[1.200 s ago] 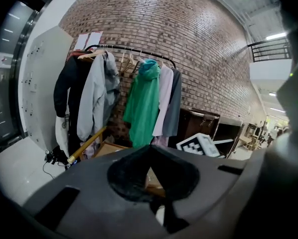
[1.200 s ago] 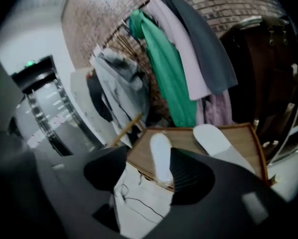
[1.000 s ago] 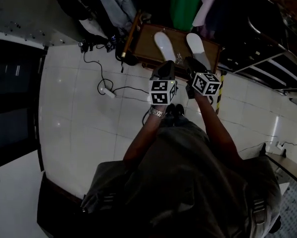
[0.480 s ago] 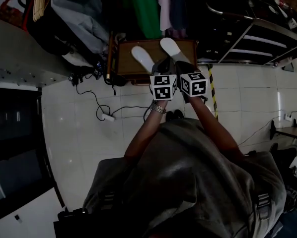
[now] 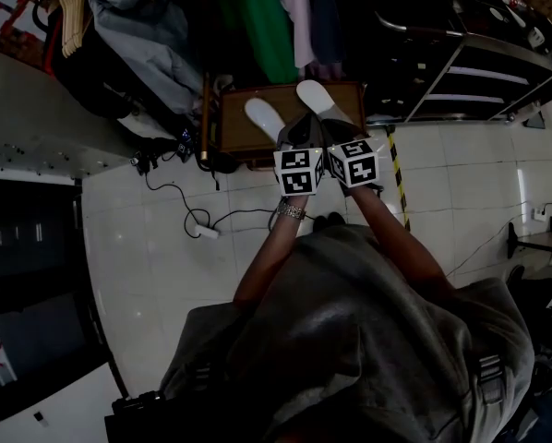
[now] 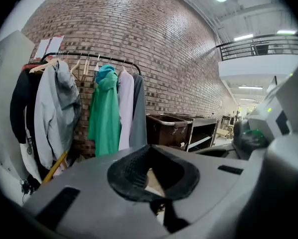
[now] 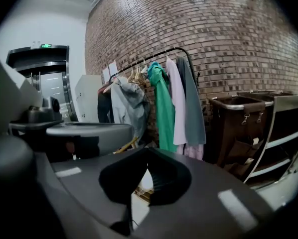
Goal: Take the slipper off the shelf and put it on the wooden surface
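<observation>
Two white slippers lie soles up on the low wooden surface (image 5: 232, 129), one on the left (image 5: 265, 118) and one on the right (image 5: 315, 94). My left gripper (image 5: 298, 135) and right gripper (image 5: 339, 127) hang side by side just in front of that surface, near the slippers' heels and clear of them. In the left gripper view the jaws (image 6: 150, 148) meet with nothing between them. The right gripper view shows the same: jaws (image 7: 148, 152) together and empty. Its jaw window shows a sliver of white slipper (image 7: 143, 179).
A rack of hanging clothes (image 5: 258, 17) stands behind the wooden surface against a brick wall. A dark cart and metal shelving (image 5: 479, 72) are at the right. Cables and a power strip (image 5: 205, 232) lie on the white tiled floor, with striped tape (image 5: 396, 178) nearby.
Both grippers have drawn back from the slippers, risen and come closer together. The head view has swung, so more of the clothes rack shows. The slippers lie where they were.
</observation>
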`<state>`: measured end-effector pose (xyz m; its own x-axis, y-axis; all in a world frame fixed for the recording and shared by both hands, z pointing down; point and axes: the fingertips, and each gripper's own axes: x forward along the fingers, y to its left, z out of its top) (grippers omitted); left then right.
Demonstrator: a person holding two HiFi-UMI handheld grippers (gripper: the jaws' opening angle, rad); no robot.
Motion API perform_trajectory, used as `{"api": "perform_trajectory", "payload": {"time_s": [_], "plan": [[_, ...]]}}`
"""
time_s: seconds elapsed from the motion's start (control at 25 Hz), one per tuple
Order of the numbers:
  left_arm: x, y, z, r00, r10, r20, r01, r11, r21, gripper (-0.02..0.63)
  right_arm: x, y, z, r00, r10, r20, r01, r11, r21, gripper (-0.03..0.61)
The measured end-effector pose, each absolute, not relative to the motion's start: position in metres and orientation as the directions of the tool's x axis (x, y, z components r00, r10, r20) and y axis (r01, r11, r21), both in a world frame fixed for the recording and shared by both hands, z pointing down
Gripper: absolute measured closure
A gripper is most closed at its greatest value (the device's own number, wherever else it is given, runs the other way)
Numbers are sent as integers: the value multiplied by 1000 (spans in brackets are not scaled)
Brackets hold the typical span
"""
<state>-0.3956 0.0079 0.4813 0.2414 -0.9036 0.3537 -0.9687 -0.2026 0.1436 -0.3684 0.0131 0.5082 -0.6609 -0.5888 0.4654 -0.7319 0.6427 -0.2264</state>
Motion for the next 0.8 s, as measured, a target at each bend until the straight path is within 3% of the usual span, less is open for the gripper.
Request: {"api": "perform_trajectory", "payload": {"time_s": [0.28,0.8], "plan": [[-399,3,483,236,-900,365,-970,-199,139,611,-372,7,503,-670,-588,453,-726,647,-234,577],[-388,-6,504,201,-837,509,-980,-172,104,611,-357,-5,502,-664,-596,451,-733,639,-233,577]]}}
